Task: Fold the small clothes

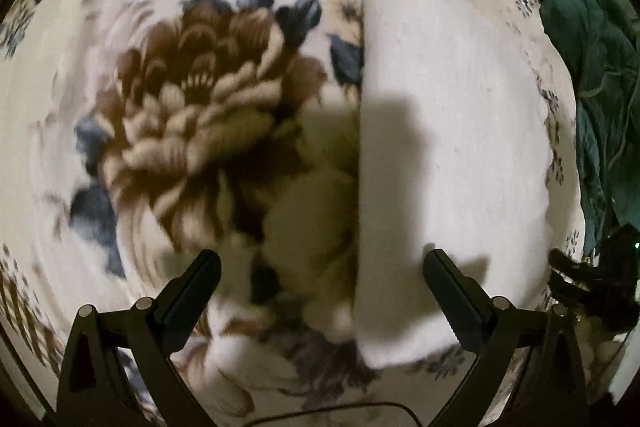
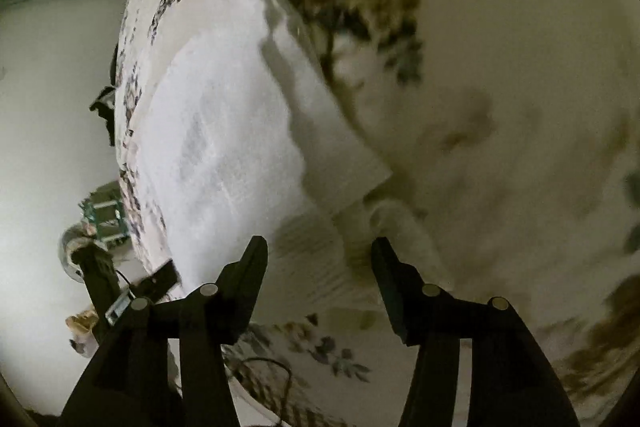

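A small white garment (image 1: 452,131) lies flat on a floral blanket (image 1: 192,87), folded into a long strip with a straight left edge. My left gripper (image 1: 322,263) is open and empty, held above the garment's near left edge. In the right wrist view the same white garment (image 2: 224,147) lies to the left and ahead, with a ribbed hem (image 2: 316,259) near the fingers. My right gripper (image 2: 320,251) is open and empty just above that hem and the garment's near corner.
The cream blanket with brown flowers and blue leaves (image 2: 500,107) covers the bed. A dark green cloth (image 1: 592,87) lies past the bed's right edge. A dark object (image 1: 592,287) sits near it. The floor (image 2: 44,131) and some clutter (image 2: 100,219) show beyond the bed's edge.
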The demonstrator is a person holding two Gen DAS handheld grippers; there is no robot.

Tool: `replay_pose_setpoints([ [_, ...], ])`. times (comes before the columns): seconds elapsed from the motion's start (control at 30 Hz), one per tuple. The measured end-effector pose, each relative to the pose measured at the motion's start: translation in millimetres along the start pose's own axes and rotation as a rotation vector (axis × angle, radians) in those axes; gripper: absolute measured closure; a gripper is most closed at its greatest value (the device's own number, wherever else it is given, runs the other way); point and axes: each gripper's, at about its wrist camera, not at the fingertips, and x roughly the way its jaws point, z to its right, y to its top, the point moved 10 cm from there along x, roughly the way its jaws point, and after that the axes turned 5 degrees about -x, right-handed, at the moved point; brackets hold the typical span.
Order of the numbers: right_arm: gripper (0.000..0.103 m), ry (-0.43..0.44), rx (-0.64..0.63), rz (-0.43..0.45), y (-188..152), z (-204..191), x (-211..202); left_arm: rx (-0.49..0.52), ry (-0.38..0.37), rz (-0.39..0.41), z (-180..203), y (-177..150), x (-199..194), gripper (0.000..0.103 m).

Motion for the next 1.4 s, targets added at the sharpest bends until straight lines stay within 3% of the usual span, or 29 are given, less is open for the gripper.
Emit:
replay_pose_setpoints([
  [0.03,0.094,-0.021,0.003,0.025,-4,-1,2,0.004,-0.005,0.004,2,-1,-2,0.000],
  [0.23,0.097,-0.122,0.017,0.216,-20,-1,-59,0.044,-0.016,0.023,19,-1,-10,0.000],
  [0.33,0.098,-0.168,0.011,0.237,-26,4,-78,0.054,-0.036,0.034,29,1,-8,0.000],
  [0.43,0.097,-0.245,0.033,0.145,-29,50,-59,0.083,-0.033,0.041,38,5,0,0.000],
  [0.5,0.095,-0.233,0.043,0.047,-32,67,-28,0.078,-0.040,0.032,39,6,7,0.000],
  [0.57,0.087,-0.199,0.045,-0.023,-30,70,-8,0.061,-0.070,0.027,38,9,10,0.000],
  [0.63,0.068,-0.171,0.020,-0.032,-19,63,-14,0.042,-0.123,0.031,39,14,11,0.000],
  [0.67,0.060,-0.142,0.000,0.010,-7,58,-28,0.034,-0.147,0.032,40,18,13,0.000],
  [0.7,0.041,-0.114,-0.010,0.052,3,55,-39,0.028,-0.180,0.030,41,21,17,0.000],
  [0.73,0.031,-0.079,-0.019,0.095,15,52,-51,0.023,-0.212,0.020,42,25,21,0.000],
  [0.83,0.023,0.050,-0.069,0.124,51,45,-57,-0.001,-0.333,-0.033,54,30,36,0.000],
  [0.97,0.022,0.188,-0.095,-0.073,78,43,2,-0.009,-0.452,-0.070,70,42,49,0.000],
  [1.03,0.006,0.254,-0.130,-0.121,79,32,17,-0.007,-0.492,-0.078,78,48,51,0.000],
  [1.13,0.006,0.404,-0.163,-0.192,71,2,26,0.017,-0.524,-0.095,89,56,56,0.000],
  [1.3,0.008,0.369,-0.234,-0.254,54,-26,58,0.050,-0.556,-0.131,96,59,57,0.000],
  [1.37,0.040,0.364,-0.225,-0.241,52,-35,60,0.050,-0.575,-0.105,94,61,48,0.006],
  [1.4,0.069,0.357,-0.205,-0.248,46,-37,58,0.055,-0.568,-0.090,95,64,46,0.038],
])
